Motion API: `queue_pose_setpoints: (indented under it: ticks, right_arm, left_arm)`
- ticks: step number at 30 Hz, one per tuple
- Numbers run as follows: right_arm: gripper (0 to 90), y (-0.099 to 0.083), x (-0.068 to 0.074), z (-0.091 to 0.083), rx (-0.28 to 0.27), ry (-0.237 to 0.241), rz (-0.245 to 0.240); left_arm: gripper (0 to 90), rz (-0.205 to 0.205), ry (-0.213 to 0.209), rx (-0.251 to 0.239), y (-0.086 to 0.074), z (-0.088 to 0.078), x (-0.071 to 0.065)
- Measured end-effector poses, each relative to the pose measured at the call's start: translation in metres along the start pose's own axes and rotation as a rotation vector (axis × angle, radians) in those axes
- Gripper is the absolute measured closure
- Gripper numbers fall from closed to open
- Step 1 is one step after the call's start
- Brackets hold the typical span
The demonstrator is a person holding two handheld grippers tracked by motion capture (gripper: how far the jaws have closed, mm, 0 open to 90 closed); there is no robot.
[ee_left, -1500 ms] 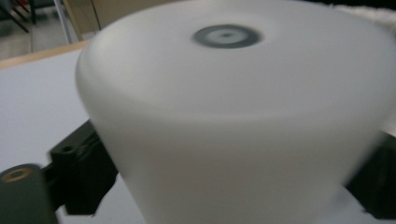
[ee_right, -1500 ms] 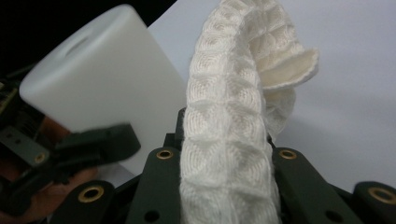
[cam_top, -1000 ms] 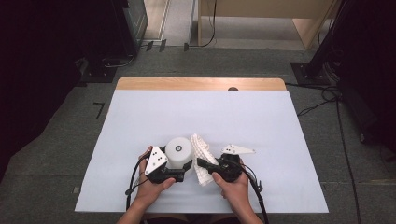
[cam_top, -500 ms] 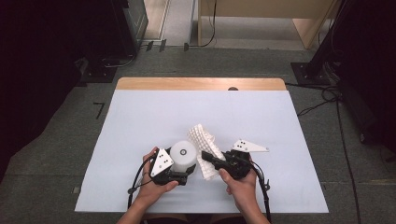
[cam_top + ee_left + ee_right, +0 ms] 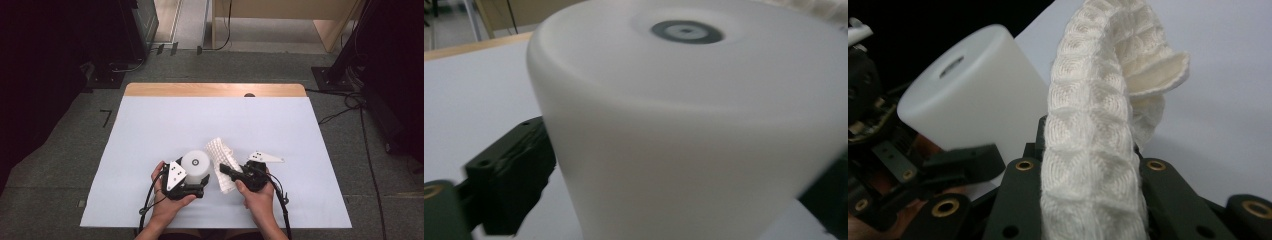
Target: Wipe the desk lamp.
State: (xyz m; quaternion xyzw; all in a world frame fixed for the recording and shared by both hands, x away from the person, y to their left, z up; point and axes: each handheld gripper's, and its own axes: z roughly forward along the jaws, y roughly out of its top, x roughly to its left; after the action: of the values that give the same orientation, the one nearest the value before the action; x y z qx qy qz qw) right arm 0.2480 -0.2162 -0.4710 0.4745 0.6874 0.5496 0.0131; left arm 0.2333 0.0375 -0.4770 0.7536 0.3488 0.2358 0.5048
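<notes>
Nearest the person, both hands sit at the front edge of the table (image 5: 150, 125). The left tongs (image 5: 204, 186) bracket the white cylinder (image 5: 195, 164), which stands upright just ahead of the left hand; in the left gripper view the cylinder (image 5: 694, 130) stands between the black jaws, one showing at each side. Whether the pads press its wall cannot be told from these views.

The right tongs (image 5: 223, 168) are clamped tight on the white waffle cloth (image 5: 221, 159). In the right gripper view the cloth (image 5: 1093, 145) rises as a folded band from between the closed jaws, its free end curling over at the top.

Change noted: against the high view of a second ago, the right hand and the cloth have shifted to the right and the cloth has swung away from the cylinder; it then lay close beside it, and now a gap of bare table shows between them. The cylinder's position is nearly unchanged.

Assessment: the cloth appears lifted clear under a secure grip, the cylinder steadied. The work probably concerns bringing cloth to cylinder for wiping; no contact exists at present.

Beyond, the table's wooden far edge (image 5: 215, 90).
</notes>
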Motion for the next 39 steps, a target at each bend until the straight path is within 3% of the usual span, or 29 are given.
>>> queue_pose_setpoints:
  ticks: [4,10,17,29,34,39]
  right_arm:
    - [73.9,-0.003,0.000,0.005,0.018,0.001,0.007]
    - [73.9,-0.005,0.006,0.010,0.032,0.016,-0.005]
    - [74.0,-0.006,0.018,0.014,0.045,0.041,-0.027]
    - [74.0,0.010,0.023,-0.005,-0.033,0.071,-0.064]
    - [73.9,0.017,0.023,-0.016,-0.084,0.078,-0.076]
    - [73.9,0.016,0.017,-0.016,-0.078,0.051,-0.067]
  left_arm:
    - [8.7,-0.012,-0.031,0.004,0.004,-0.001,0.008]
    - [8.8,-0.057,-0.100,-0.068,0.014,-0.013,0.025]
    - [8.9,-0.019,-0.137,-0.069,0.015,-0.013,0.021]
    - [8.9,0.039,-0.174,-0.025,0.012,-0.006,0.013]
    - [8.8,0.074,-0.169,-0.025,0.012,-0.006,0.013]
    - [8.7,0.072,-0.150,-0.010,0.009,-0.004,0.022]
